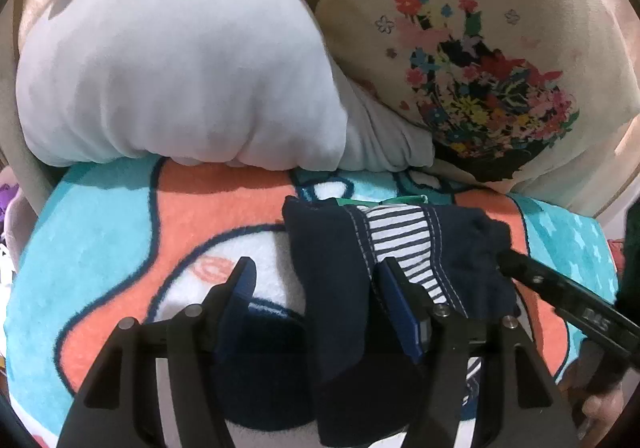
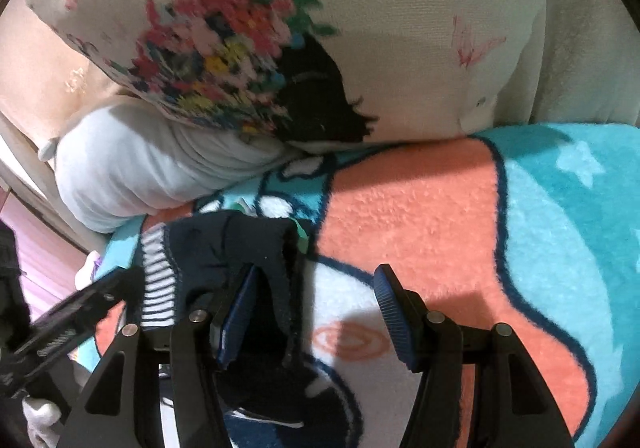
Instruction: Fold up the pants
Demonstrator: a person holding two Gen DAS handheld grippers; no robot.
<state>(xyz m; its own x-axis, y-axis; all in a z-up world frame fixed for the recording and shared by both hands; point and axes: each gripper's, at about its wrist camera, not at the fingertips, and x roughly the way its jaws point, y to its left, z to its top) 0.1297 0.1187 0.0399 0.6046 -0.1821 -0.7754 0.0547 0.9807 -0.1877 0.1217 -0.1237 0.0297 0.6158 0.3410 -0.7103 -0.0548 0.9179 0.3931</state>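
Note:
The navy pants [image 1: 332, 268] with a blue-and-white striped waistband lining [image 1: 396, 236] lie bunched on a teal, orange and white fleece blanket [image 1: 120, 248]. My left gripper [image 1: 316, 280] is open, its jaws wide apart, with the pants' left part draped between and over the right finger [image 1: 394, 296]. In the right wrist view the pants [image 2: 224, 248] hang over the left finger [image 2: 240, 308] of my right gripper [image 2: 316, 288], which is open. The right gripper's black body [image 1: 568, 300] reaches the pants' right edge in the left wrist view.
A pale grey-blue pillow [image 1: 180, 63] and a cream cushion with a floral print [image 1: 472, 47] lean at the back of the blanket. The blanket's orange and teal area [image 2: 500, 228] stretches to the right. The left gripper's body [image 2: 68, 320] shows at lower left.

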